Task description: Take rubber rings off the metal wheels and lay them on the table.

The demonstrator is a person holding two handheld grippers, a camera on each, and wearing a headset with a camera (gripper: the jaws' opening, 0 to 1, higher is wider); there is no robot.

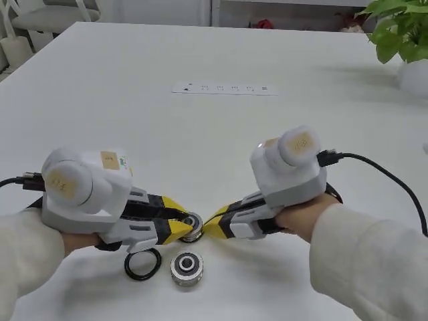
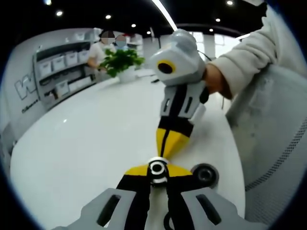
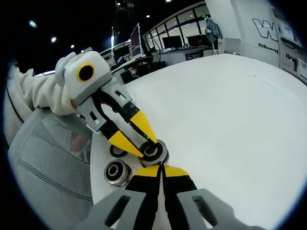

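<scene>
Rubber ring [image 1: 142, 263] lies off by the tabletop's near edge; my left gripper [image 1: 180, 226] clamps the next wheel [image 3: 153, 152], right gripper [image 1: 212, 221] pinched narrow at its rim.

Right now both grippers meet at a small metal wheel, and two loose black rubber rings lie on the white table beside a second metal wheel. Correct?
No: only one loose black rubber ring lies on the white table beside the second metal wheel, as the head view shows. The left gripper and right gripper do meet at the small metal wheel.
</scene>
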